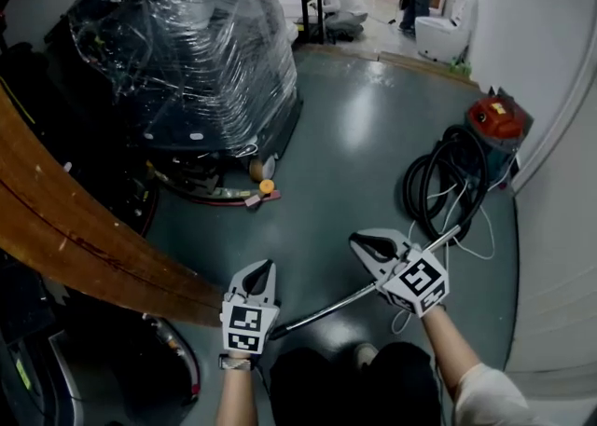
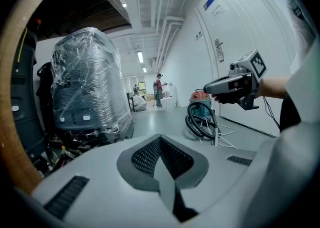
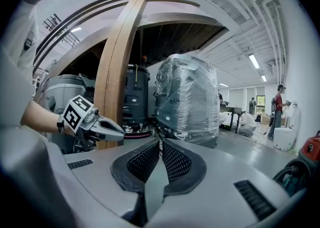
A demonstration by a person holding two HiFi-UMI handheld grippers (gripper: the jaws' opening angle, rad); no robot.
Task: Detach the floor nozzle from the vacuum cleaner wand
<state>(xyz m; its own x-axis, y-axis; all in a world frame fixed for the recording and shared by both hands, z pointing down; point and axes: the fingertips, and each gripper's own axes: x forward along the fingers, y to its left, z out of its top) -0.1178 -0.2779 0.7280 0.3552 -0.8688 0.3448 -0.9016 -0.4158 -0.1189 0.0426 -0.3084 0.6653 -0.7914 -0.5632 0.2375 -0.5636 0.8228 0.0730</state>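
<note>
A shiny metal vacuum wand (image 1: 326, 308) lies slanted across the grey floor, running from near my knees up toward a coiled black hose (image 1: 438, 186) and the red vacuum cleaner (image 1: 497, 121). The floor nozzle itself is not clearly visible; the wand's lower end disappears by my dark legs. My right gripper (image 1: 362, 243) hovers just above the wand's upper half, jaws together and empty. My left gripper (image 1: 264, 267) hangs left of the wand's lower end, also shut with nothing in it. In the left gripper view the hose (image 2: 200, 120) and cleaner (image 2: 201, 95) sit behind my right gripper (image 2: 212, 88).
A large machine wrapped in clear film (image 1: 191, 42) stands at the back left, with a curved wooden beam (image 1: 75, 238) in front of it. White walls (image 1: 560, 228) close in on the right. A white cable (image 1: 466, 247) lies by the hose. People stand far down the corridor.
</note>
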